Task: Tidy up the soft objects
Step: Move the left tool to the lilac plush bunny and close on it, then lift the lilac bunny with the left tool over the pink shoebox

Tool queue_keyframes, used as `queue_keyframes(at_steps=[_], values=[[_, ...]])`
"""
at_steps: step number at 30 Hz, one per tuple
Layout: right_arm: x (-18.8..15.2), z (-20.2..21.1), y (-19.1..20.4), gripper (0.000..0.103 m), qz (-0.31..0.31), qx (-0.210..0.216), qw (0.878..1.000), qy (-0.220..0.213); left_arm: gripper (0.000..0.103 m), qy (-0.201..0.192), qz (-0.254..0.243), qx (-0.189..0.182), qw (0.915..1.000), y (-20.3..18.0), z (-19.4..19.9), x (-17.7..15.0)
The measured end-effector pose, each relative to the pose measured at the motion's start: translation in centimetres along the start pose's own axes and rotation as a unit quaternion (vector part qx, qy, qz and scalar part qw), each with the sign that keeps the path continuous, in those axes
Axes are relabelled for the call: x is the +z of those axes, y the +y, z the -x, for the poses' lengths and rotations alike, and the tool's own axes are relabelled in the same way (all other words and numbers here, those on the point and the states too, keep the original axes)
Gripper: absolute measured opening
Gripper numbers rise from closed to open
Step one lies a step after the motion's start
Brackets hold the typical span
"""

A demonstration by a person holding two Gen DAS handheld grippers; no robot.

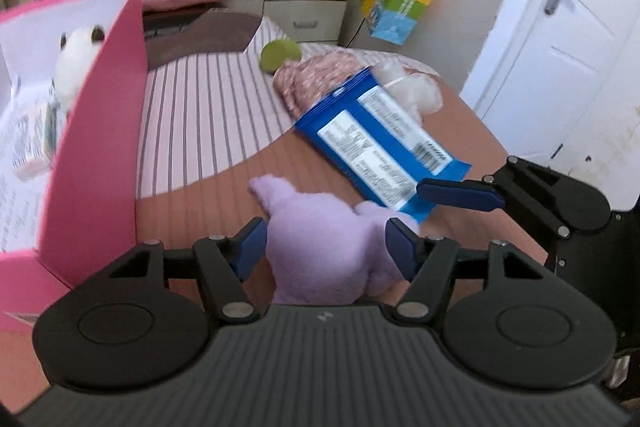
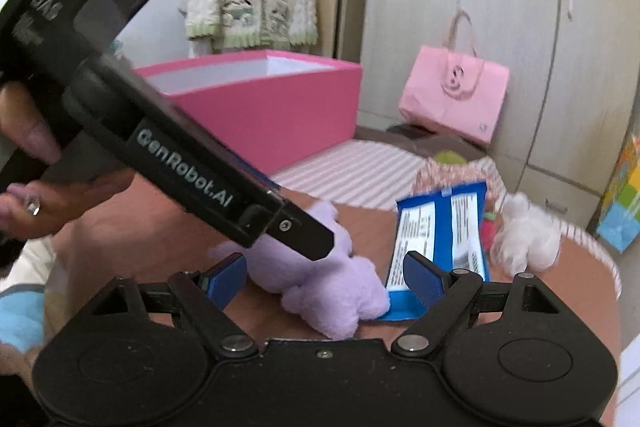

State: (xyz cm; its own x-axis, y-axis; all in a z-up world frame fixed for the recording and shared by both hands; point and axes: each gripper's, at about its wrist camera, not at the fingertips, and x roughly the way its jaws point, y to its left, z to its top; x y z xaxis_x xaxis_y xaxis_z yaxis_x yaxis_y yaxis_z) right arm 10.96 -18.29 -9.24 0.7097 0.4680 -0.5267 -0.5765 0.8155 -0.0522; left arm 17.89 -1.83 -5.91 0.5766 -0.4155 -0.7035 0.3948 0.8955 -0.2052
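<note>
In the right wrist view, the side of the left gripper's black body carries pale lettering that reads "GenRobot.AI". Farther up the same body, near the left edge, a few more pale letters are too blurred to read. The blue packet on the bed bears white panels of fine print and a barcode, none legible. The pink bag at the far wardrobe shows a logo that cannot be read.
</note>
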Motion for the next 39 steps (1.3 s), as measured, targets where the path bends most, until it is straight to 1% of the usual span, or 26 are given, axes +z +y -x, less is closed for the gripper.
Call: queue_keyframes(at_steps=[2, 3, 5, 7, 9, 12, 14, 16, 19, 20, 21, 23, 25, 26, 27, 29, 30, 33, 39], values=[[-0.3, -0.4, -0.4, 0.088, -0.014, 0.004, 1.0, -0.001, 0.064, -0.003, 0.009, 0.003, 1.0, 0.4, -0.5, -0.4], [-0.3, -0.7, -0.5, 0.088, -0.022, 0.003, 1.0, 0.004, 0.063, -0.002, 0.015, -0.001, 0.9999, 0.6, -0.8, -0.6], [-0.5, -1.1, -0.6, 0.088, -0.044, 0.009, 0.999, 0.009, 0.061, -0.001, 0.051, -0.019, 0.9985, 1.4, -1.3, -1.3], [-1.0, -1.4, -0.3, 0.088, -0.062, 0.014, 0.998, 0.011, 0.057, -0.007, 0.066, -0.032, 0.9973, 1.8, -1.2, -1.8], [-1.6, -1.5, 0.5, 0.089, -0.059, -0.007, 0.998, 0.009, 0.056, -0.017, 0.076, -0.04, 0.9962, 2.2, -1.2, -2.3], [-2.6, -1.6, 1.3, 0.088, -0.07, -0.028, 0.997, 0.007, 0.053, -0.04, 0.074, -0.038, 0.9957, 2.2, -1.2, -3.0], [-3.0, -1.2, 1.5, 0.088, -0.079, -0.039, 0.996, -0.004, 0.052, -0.053, 0.064, -0.032, 0.996, 1.8, -1.2, -3.3], [-3.0, -1.2, 1.5, 0.088, -0.08, -0.046, 0.996, -0.006, 0.052, -0.065, 0.054, -0.024, 0.9961, 1.4, -1.1, -3.7], [-2.9, -1.5, 1.6, 0.087, -0.087, -0.051, 0.995, -0.009, 0.05, -0.071, 0.058, -0.023, 0.9955, 1.3, -0.7, -4.0], [-2.9, -1.5, 1.7, 0.085, -0.086, -0.053, 0.995, -0.01, 0.05, -0.072, 0.059, -0.022, 0.9955, 1.2, -0.6, -4.1], [-2.8, -1.5, 1.9, 0.082, -0.082, -0.053, 0.995, -0.012, 0.049, -0.072, 0.06, -0.021, 0.9954, 1.2, -0.5, -4.1], [-3.0, -1.1, 1.9, 0.078, -0.084, -0.047, 0.995, -0.022, 0.049, -0.069, 0.071, -0.024, 0.9947, 1.3, -0.2, -4.0], [-3.3, -1.0, 1.7, 0.077, -0.098, -0.037, 0.994, -0.03, 0.049, -0.065, 0.086, -0.033, 0.9936, 1.4, 0.0, -4.1], [-3.2, -0.8, 1.5, 0.075, -0.101, -0.037, 0.994, -0.031, 0.049, -0.062, 0.084, -0.035, 0.994, 1.2, 0.1, -4.3], [-3.2, -0.7, 1.5, 0.075, -0.101, -0.038, 0.994, -0.03, 0.049, -0.056, 0.073, -0.028, 0.9954, 0.8, 0.3, -4.4], [-3.2, -0.4, 1.8, 0.075, -0.099, -0.03, 0.994, -0.023, 0.049, -0.047, 0.052, -0.012, 0.9975, -0.1, 0.7, -4.6], [-3.1, -0.2, 1.9, 0.075, -0.098, -0.028, 0.995, -0.02, 0.049, -0.043, 0.049, -0.007, 0.9978, -0.4, 1.0, -4.7], [-2.9, 0.4, 2.2, 0.075, -0.107, -0.016, 0.994, -0.01, 0.05, -0.033, 0.059, 0.003, 0.9977, -0.8, 2.1, -5.1], [-2.7, 2.2, 3.3, 0.076, -0.109, 0.006, 0.994, 0.022, 0.051, -0.018, 0.043, 0.005, 0.9989, -1.8, 4.2, -6.4]])
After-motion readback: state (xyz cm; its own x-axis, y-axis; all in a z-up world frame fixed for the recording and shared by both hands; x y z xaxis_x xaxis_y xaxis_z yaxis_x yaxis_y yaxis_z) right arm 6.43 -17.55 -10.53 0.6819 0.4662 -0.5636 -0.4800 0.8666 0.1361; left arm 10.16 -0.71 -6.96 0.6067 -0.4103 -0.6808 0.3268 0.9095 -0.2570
